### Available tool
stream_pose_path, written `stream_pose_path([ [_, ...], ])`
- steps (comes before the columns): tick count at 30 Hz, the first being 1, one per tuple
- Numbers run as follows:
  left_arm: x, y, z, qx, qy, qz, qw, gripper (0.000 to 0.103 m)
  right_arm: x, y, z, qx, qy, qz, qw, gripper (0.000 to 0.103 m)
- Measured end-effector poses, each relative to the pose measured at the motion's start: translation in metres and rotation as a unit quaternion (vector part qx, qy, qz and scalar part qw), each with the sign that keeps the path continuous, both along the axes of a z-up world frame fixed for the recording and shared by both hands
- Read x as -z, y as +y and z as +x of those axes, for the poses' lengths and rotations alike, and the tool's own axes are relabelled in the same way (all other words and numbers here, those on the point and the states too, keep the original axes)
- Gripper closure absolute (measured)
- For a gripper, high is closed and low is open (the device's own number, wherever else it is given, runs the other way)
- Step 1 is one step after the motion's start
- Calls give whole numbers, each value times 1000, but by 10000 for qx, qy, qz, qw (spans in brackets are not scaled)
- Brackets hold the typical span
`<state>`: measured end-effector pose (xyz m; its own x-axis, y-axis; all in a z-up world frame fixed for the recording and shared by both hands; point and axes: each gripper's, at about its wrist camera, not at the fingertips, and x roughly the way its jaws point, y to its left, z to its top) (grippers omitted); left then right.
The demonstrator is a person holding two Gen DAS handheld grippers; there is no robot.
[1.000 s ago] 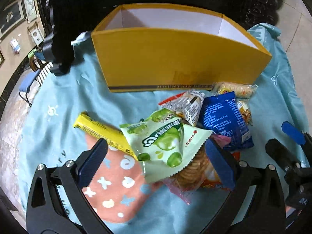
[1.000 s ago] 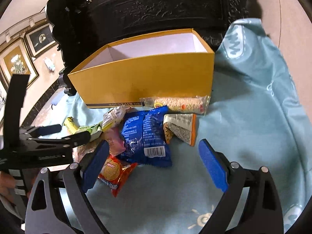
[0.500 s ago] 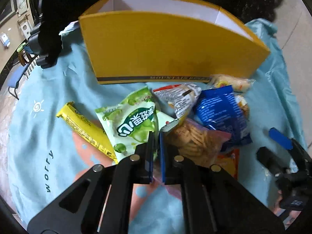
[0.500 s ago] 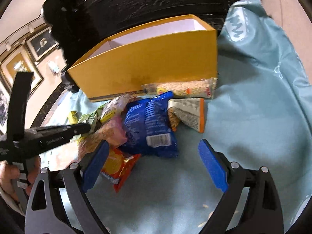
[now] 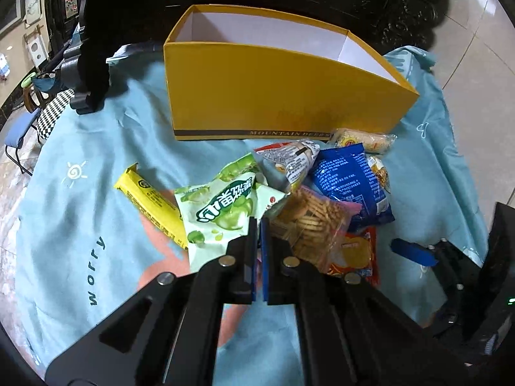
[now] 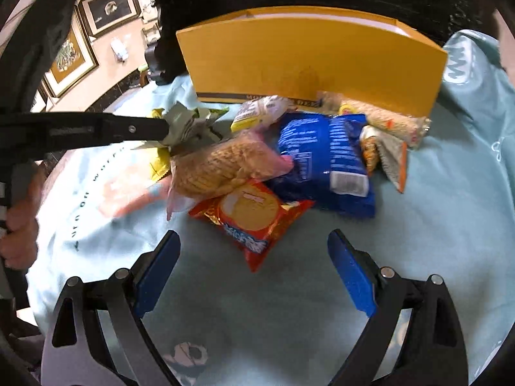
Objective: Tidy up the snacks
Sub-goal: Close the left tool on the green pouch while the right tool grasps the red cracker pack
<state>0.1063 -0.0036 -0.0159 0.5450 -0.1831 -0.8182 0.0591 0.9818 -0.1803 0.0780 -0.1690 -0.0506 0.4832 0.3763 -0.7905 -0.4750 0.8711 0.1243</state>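
Left hand-held gripper (image 5: 259, 225): jaws pressed together, clamped on the near edge of the green pack (image 5: 222, 212); in the right wrist view, reaching in from 9 o'clock with the crumpled green wrapper at its tip.
Right hand-held gripper (image 6: 252, 251): jaws wide apart, nothing between the pads; poised over bare cloth just short of the red pack (image 6: 254, 215).
Box (image 5: 283, 96): yellow, open-topped, white inside; standing at 12 o'clock of the snack pile, no snack visible in it.
Green pack: at 9 o'clock of the pile, lying partly over the yellow bar (image 5: 151, 202).
Yellow bar: at 9 o'clock of the green pack, flat on the cloth, running diagonally.
Cracker bag (image 6: 222, 167): clear, pinkish; middle of the pile, resting on the red pack.
Red pack: nearest edge of the pile at 6 o'clock, one corner under the blue pack (image 6: 325, 160).
Blue pack: at 3 o'clock of the cracker bag.
Silver pack (image 5: 294, 159): at 12 o'clock of the pile, close to the box wall.
Rice bar (image 6: 386, 119): against the box foot at 2 o'clock.
Surface (image 5: 80, 160): covered with light blue printed cloth.
Hand (image 6: 19, 222): visible at the 9 o'clock edge of the right wrist view, holding the left tool.
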Motion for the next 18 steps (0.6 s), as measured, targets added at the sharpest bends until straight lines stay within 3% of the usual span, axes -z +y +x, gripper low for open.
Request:
stream_pose_path([
  [4, 2, 3, 1, 46, 79, -67, 9999, 102, 11, 14, 13, -4, 76, -75, 9999, 13],
  [5, 4, 4, 2, 35, 119, -93, 9999, 102, 15, 19, 16, -67, 111, -87, 9999, 25],
  [7, 7, 5, 4, 48, 171, -130, 9998, 102, 16, 26, 16, -153, -40, -271, 9995, 39],
  [8, 8, 5, 5, 69, 188, -130, 9997, 101, 14, 26, 15, -178, -47, -240, 9995, 59],
  [10, 10, 5, 3, 89, 184, -141, 9997, 99, 7, 17, 13, -232, 40, 138, 9996, 59],
  [14, 13, 3, 4, 122, 183, -87, 9997, 90, 0, 2, 5, -211, 38, 296, 9993, 59],
  [16, 16, -2, 7, 189, 208, -53, 9996, 78, 1, -4, 2, -162, 57, 306, 9994, 59],
  [18, 17, -6, 8, 131, 183, 155, 9996, 35, 1, -6, -2, -143, 50, 308, 9994, 59],
])
